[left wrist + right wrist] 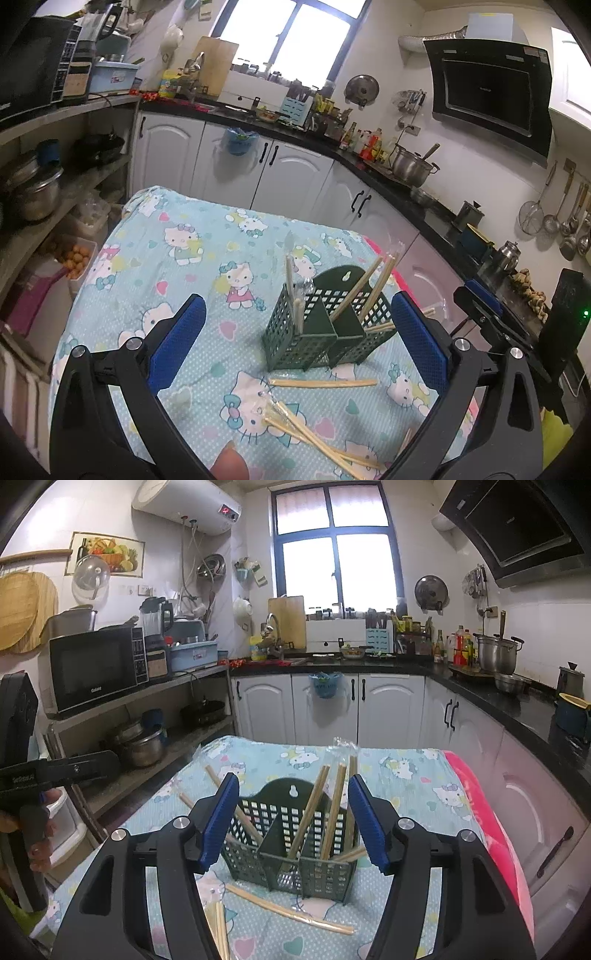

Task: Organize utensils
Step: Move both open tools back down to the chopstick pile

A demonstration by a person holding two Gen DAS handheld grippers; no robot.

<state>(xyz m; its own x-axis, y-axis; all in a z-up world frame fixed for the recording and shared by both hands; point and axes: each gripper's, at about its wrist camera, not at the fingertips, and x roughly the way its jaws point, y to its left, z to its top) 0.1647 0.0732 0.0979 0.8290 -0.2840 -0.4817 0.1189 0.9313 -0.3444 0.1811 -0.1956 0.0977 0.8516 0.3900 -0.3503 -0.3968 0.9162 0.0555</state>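
Right now the table (155,236) under its cartoon-cat cloth carries my dark green lattice caddy (325,332), upright mid-table, divided into compartments, several wrapped chopsticks (373,291) leaning in it. More loose chopsticks (321,383) lie on the cloth in front; the nearest ones are cut off by the frame edge. My left gripper (299,336) is spread wide, holding nothing. My right gripper (293,821) is released too, pads flanking the caddy without touching.

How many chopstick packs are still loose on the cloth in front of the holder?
3: one pack lies crosswise just in front of the green holder; two crossed packs lie nearer the camera. Others may be hidden behind the jaws.
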